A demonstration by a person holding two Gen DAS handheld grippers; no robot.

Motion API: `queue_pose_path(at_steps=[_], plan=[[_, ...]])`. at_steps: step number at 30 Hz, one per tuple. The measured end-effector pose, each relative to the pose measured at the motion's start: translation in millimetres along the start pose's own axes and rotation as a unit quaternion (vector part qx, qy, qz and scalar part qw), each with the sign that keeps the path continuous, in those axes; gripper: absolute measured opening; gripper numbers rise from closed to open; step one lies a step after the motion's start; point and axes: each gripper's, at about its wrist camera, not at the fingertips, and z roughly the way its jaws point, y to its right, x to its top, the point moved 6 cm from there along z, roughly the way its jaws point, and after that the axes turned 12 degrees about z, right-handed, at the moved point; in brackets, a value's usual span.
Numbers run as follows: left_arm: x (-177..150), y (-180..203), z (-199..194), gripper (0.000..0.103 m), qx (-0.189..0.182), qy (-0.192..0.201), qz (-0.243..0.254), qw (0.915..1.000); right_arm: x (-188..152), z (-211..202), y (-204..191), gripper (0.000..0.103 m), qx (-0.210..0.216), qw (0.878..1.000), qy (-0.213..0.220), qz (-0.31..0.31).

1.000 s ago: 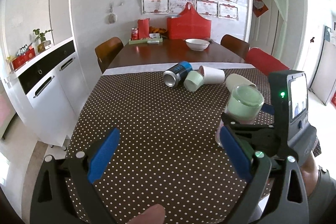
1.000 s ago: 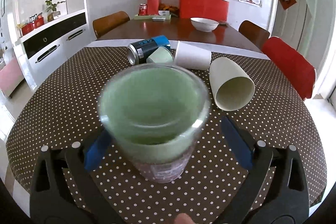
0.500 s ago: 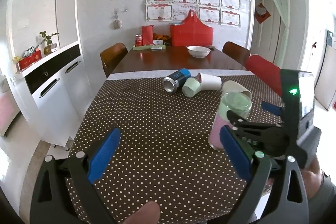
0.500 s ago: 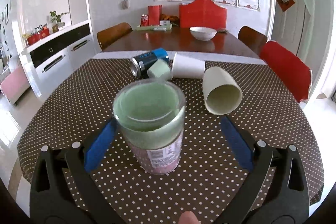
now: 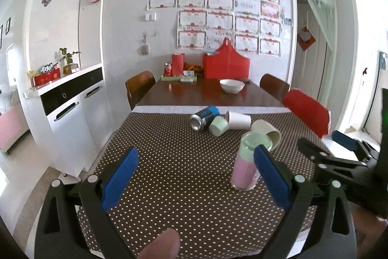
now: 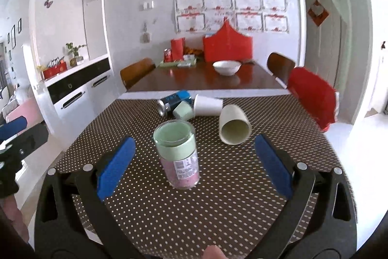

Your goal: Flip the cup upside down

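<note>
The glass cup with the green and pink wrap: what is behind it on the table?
Behind the glass cup with the green and pink wrap lie a blue can, a small green cup, and two white paper cups. Whatever sits directly behind it stays covered.

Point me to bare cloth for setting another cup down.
Free: the dotted cloth left of the pink-and-green cup, out to the table's left edge. Crowded: far edge, where can, small green cup, white cup and cream cup cluster.
</note>
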Motion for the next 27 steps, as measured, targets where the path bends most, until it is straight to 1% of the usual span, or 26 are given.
queue_pose_path(at_steps=[2,5,8,11,16,18,22,24,27], plan=[[1.8,2.4,-12.1,0.094,0.006,0.011,0.004,0.9999,3.3,-20.4,2.2,0.097,0.001,1.0,0.014,0.007],[2.8,9.3,-34.2,0.094,0.013,0.028,0.011,0.9995,2.6,-46.7,1.6,0.097,-0.002,1.0,0.028,0.002],[1.7,15.0,-54.0,0.094,0.019,0.043,0.012,0.9988,-1.7,-67.1,3.2,0.097,-0.014,0.999,0.041,-0.002],[0.5,19.6,-71.4,0.095,0.025,0.054,0.013,0.9982,-5.4,-84.0,3.9,0.097,-0.011,0.999,0.048,0.007],[-6.0,22.7,-92.9,0.095,0.026,0.066,0.021,0.9973,-8.9,-102.4,-1.0,0.097,-0.024,0.997,0.07,0.001],[-8.5,20.1,-95.8,0.095,0.034,0.067,0.022,0.9969,-11.1,-107.8,-4.7,0.097,-0.017,0.997,0.073,0.002],[-13.4,13.9,-97.3,0.095,0.047,0.065,0.019,0.9966,-15.5,-114.5,-11.4,0.097,-0.021,0.996,0.081,-0.007],[-15.3,11.9,-99.1,0.095,0.054,0.064,0.019,0.9963,-16.1,-116.2,-16.1,0.097,-0.014,0.997,0.081,-0.007],[-19.3,9.2,-100.4,0.095,0.058,0.063,0.017,0.9962,-17.1,-118.0,-19.6,0.097,-0.011,0.997,0.082,-0.008]])
